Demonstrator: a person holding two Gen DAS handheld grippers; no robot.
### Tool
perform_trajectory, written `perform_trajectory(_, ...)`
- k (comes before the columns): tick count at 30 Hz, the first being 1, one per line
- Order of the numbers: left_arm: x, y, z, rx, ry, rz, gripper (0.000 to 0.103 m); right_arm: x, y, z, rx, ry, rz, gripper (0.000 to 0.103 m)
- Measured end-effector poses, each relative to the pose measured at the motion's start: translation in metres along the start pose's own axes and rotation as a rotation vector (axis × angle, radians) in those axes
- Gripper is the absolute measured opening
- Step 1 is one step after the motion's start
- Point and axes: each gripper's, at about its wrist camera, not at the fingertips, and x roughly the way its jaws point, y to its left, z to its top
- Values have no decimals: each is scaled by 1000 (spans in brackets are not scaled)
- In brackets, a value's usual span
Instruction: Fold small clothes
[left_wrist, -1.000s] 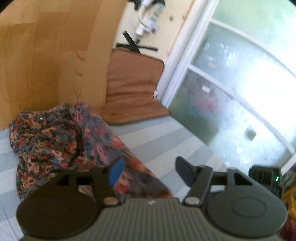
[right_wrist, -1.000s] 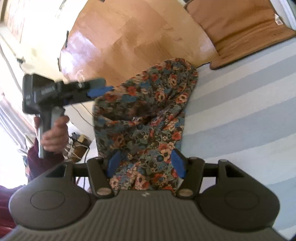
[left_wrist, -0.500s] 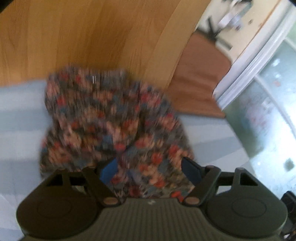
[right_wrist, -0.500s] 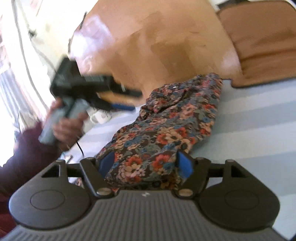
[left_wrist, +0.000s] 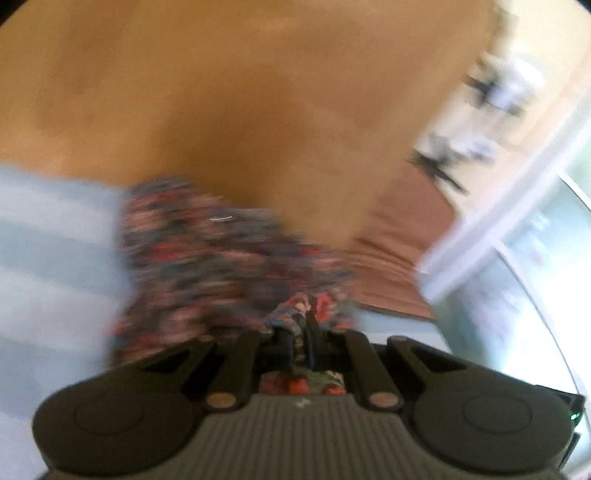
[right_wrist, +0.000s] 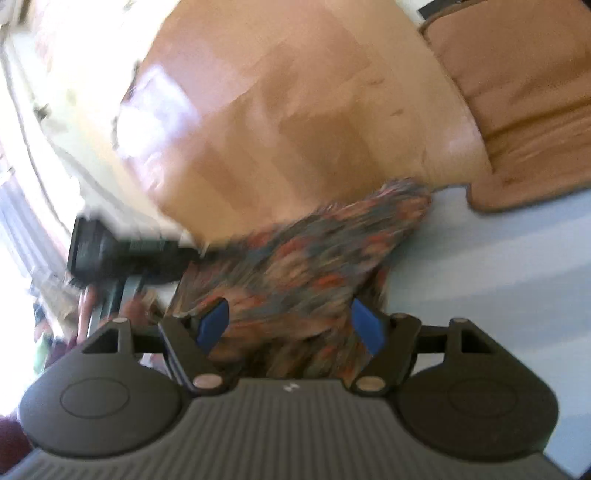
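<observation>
A floral garment (left_wrist: 207, 266) lies bunched on a pale striped sheet (left_wrist: 48, 258), blurred by motion. In the left wrist view my left gripper (left_wrist: 301, 332) is shut, with a fold of the flowered cloth pinched between its fingers. The right wrist view shows the same garment (right_wrist: 314, 258) running from the far sheet edge back between the blue pads (right_wrist: 212, 325) of my right gripper (right_wrist: 290, 325). Its jaws stand wide and do not press the cloth. The left gripper (right_wrist: 122, 254), held in a person's hand (right_wrist: 88, 299), meets the garment's left edge.
A wooden panel (left_wrist: 258, 110) rises behind the sheet. To the right of it lies a brown cushion (right_wrist: 528, 92). A white-framed glass door (left_wrist: 535, 258) is at the far right. Bare striped sheet (right_wrist: 498, 258) lies to the right of the garment.
The left gripper moved down onto the garment and closed on a fold of it. The right gripper shifted along the cloth with its jaws a little wider.
</observation>
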Motion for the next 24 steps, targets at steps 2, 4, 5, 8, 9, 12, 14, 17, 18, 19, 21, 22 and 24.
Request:
perform_trajectory(2,11,24,-4,-70,49,15,6,24,-14,19,48,6,-33,76)
perform_trajectory(4,20,32,-9,-82,67,11,6,49,-26,37,41,13,-92,76)
perform_trajectory(5,23,33,-11,-78,65,6,6,62,-31,44,36,14,-126,76)
perform_trajectory(8,29,35,-13,-84,61,-19,6,99,-50,60,93,73,-145,51)
perform_trajectory(9,28,36,-13,-83,56,-27,6,112,-54,65,113,110,-134,28)
perform_trajectory(12,18,37,-6,-93,5,-60,6,135,-40,92,36,90,-125,9)
perform_trajectory(14,11,36,-3,-109,-40,-76,6,151,-23,114,-27,21,-98,8)
perform_trajectory(17,20,33,2,-94,-72,4,6,187,-10,130,-114,-17,-128,5)
perform_trajectory(18,28,33,2,-86,-63,45,6,204,-13,129,-142,-10,-168,5)
perform_trajectory(19,38,36,1,-90,-47,69,6,225,-24,129,-139,22,-226,5)
perform_trajectory(21,53,43,-2,-109,-21,70,8,251,-49,120,-74,100,-298,5)
perform_trajectory(22,57,44,-4,-112,-25,65,8,258,-60,113,-41,129,-328,5)
perform_trajectory(24,56,44,-5,-98,-36,54,8,250,-68,107,6,117,-316,7)
